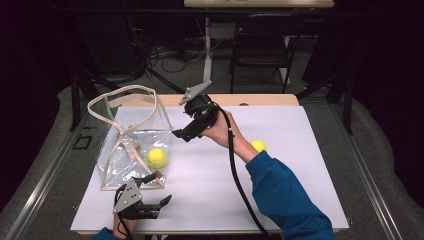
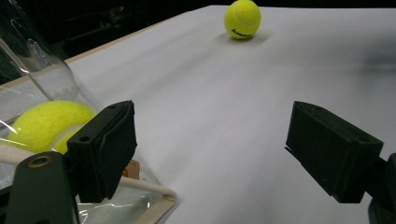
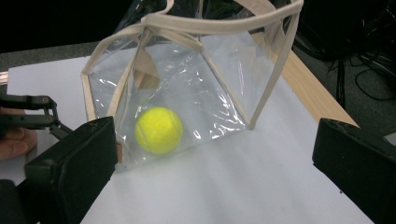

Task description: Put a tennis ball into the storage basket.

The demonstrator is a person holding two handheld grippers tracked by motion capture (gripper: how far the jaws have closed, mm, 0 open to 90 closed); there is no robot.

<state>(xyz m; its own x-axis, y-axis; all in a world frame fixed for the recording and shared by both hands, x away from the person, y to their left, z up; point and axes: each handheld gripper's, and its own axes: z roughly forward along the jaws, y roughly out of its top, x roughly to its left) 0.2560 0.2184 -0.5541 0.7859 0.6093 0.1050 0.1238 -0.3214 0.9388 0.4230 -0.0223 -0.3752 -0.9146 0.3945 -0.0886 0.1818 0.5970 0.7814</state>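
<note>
A clear plastic bag with beige trim and handles stands at the left of the white sheet, and a yellow tennis ball lies inside it. A second tennis ball rests on the sheet to the right, partly behind my right forearm. My right gripper hovers open just right of the bag, facing the bag and its ball. My left gripper is open at the bag's near corner. Its left jaw sits beside the bag, with the bagged ball behind and the loose ball far ahead.
A white sheet covers the wooden table. A dark chair and cables stand beyond the far edge. The right gripper's cable trails across the sheet. A metal rail runs along the left side.
</note>
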